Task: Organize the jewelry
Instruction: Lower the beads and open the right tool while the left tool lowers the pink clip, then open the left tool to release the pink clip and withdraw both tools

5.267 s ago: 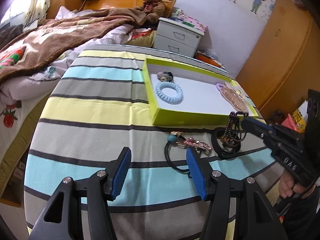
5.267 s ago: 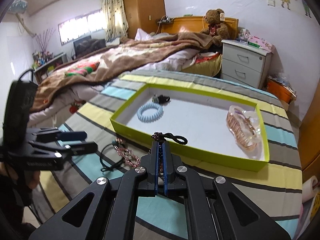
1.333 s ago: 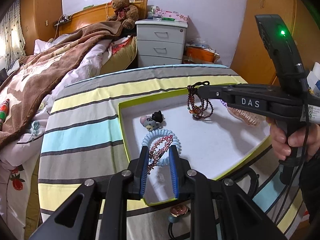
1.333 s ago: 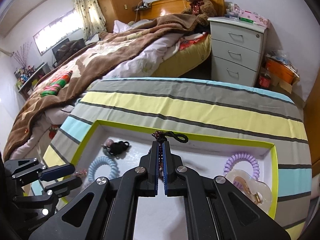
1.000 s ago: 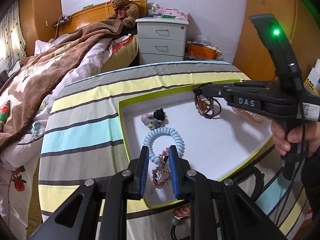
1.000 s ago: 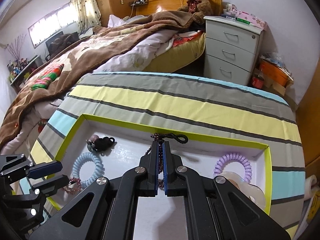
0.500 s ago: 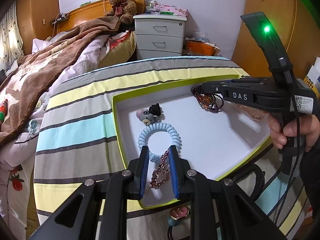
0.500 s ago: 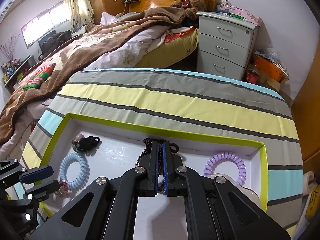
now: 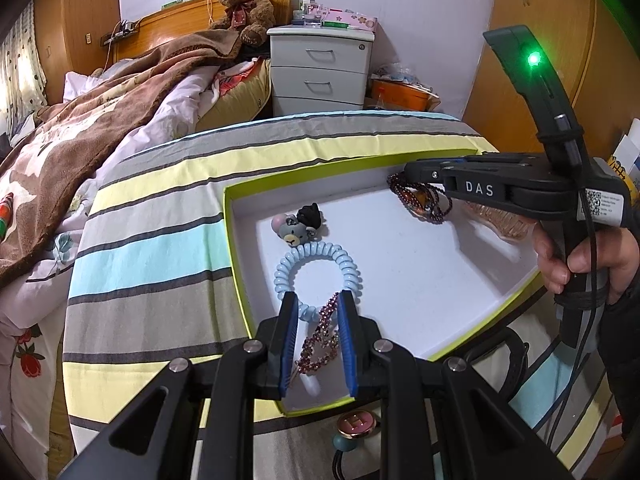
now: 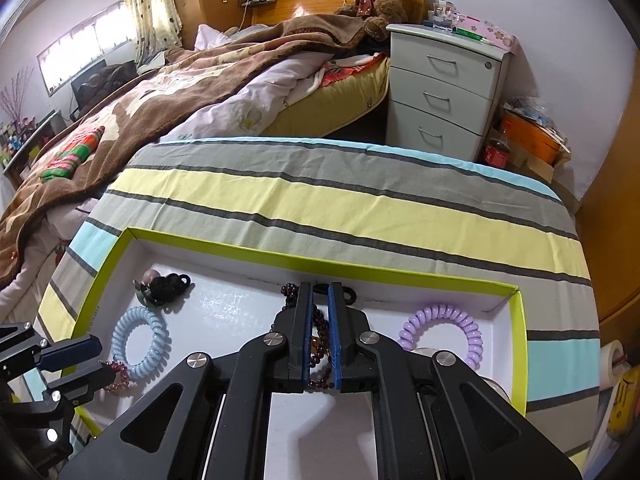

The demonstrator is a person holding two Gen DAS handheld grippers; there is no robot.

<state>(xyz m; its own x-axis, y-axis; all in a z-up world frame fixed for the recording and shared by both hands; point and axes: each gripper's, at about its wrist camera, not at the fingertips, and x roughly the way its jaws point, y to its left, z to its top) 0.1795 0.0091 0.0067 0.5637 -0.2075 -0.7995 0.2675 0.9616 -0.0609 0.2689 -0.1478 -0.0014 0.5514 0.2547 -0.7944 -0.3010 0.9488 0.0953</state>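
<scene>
The left gripper (image 9: 318, 342) reaches forward and low over the near left corner of the box (image 9: 230, 216), its fingers level and a little apart. A pink sparkly hair clip (image 9: 318, 340) lies between the blue pads; whether they press it cannot be told. Its far end touches the pale blue coil hair tie (image 9: 318, 266), which lies flat on the white floor of the box near the left wall. Just beyond, toward the far left corner, sit a grey bear hair bobble (image 9: 292, 232) and a black scrunchie (image 9: 310, 214), touching each other.

Outside the near edge of the box, on the striped cloth (image 9: 160, 240), rest a pink round button with an H (image 9: 356, 426) and a teal bead (image 9: 344, 442) on a black cord.

The right gripper (image 10: 320, 336) is held level by a hand (image 9: 580, 260) wrapped round its upright handle, reaching in from the right side toward the far wall of the box. Its fingers stand slightly parted, with a dark red bead bracelet (image 9: 420, 200) between them and resting on the box floor by the far wall. To its right lie a purple coil hair tie (image 10: 440, 326) in the far right corner and a pinkish clear hair claw (image 9: 496, 216).
</scene>
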